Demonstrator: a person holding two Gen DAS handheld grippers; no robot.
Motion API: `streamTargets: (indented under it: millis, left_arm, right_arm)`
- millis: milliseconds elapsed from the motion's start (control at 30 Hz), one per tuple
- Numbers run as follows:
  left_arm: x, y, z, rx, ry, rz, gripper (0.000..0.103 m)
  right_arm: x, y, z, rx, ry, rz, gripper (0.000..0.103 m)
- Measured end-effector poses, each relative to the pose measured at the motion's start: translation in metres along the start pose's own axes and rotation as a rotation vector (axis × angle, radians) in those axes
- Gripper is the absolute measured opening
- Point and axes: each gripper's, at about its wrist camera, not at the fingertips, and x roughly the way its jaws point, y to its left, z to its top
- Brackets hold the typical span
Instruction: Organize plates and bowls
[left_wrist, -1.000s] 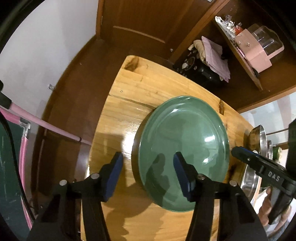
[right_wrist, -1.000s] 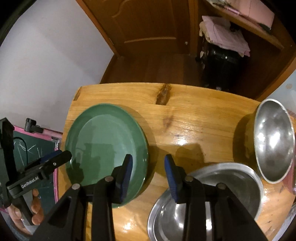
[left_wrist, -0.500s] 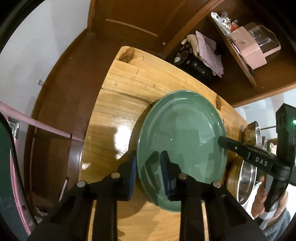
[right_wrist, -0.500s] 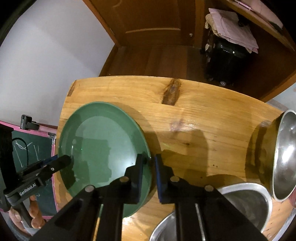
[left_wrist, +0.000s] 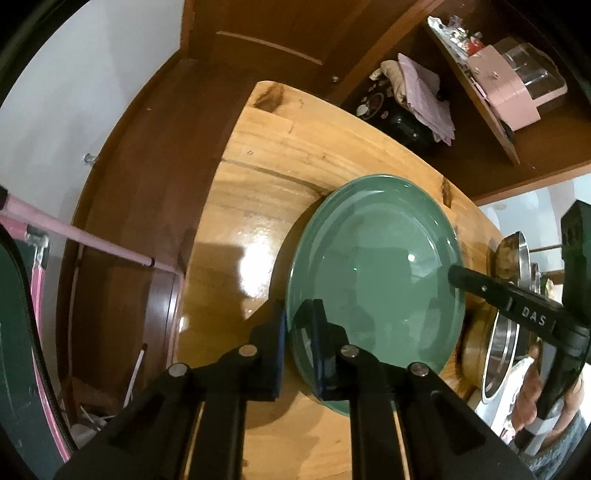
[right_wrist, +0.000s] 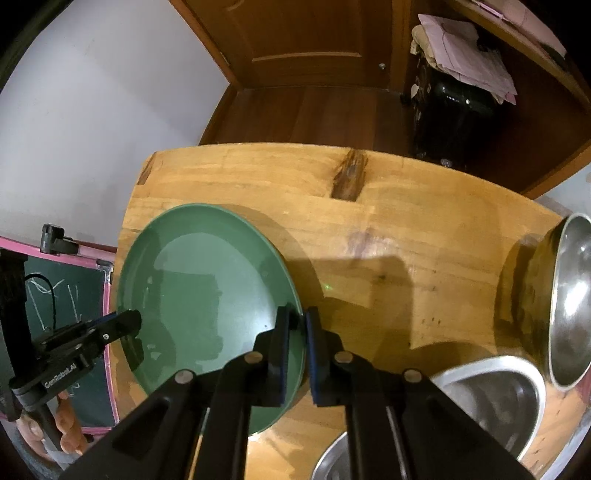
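A shiny, light brown wooden table (right_wrist: 406, 229) with a dark knot near its far edge holds the dishes. A big round green plate (right_wrist: 207, 291) sits near its left side. Three silver metal bowls sit at the right: one tilted bowl (right_wrist: 570, 299), one wide bowl (right_wrist: 491, 402), and one bowl (right_wrist: 328, 461) at the front edge

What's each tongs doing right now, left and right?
Left tongs: closed on the green plate rim.
Right tongs: closed on the same plate's opposite rim.
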Motion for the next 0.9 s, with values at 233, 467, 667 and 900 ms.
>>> streamTargets:
  millis: [233,467,667,900]
  left_arm:
    - [-0.022,0.003,-0.015,-0.033,-0.026,-0.009,0.009]
    - [-0.064,-0.007,-0.050,-0.037,-0.068,-0.022,0.007]
    - [-0.112,-0.024,-0.097,-0.003,-0.101,-0.031,0.007]
    - [-0.161,-0.050,-0.163,0.082,-0.115,-0.040,0.007]
  right_arm:
    - [-0.017,0.005,-0.016,0.003,-0.011,0.025,0.007]
    - [-0.048,0.007,-0.043,0.020,-0.023,0.066,0.006]
    - [-0.091,0.011,-0.088,0.032,-0.046,0.091,0.006]
    - [-0.145,0.005,-0.157,0.059,-0.084,0.111,0.006]
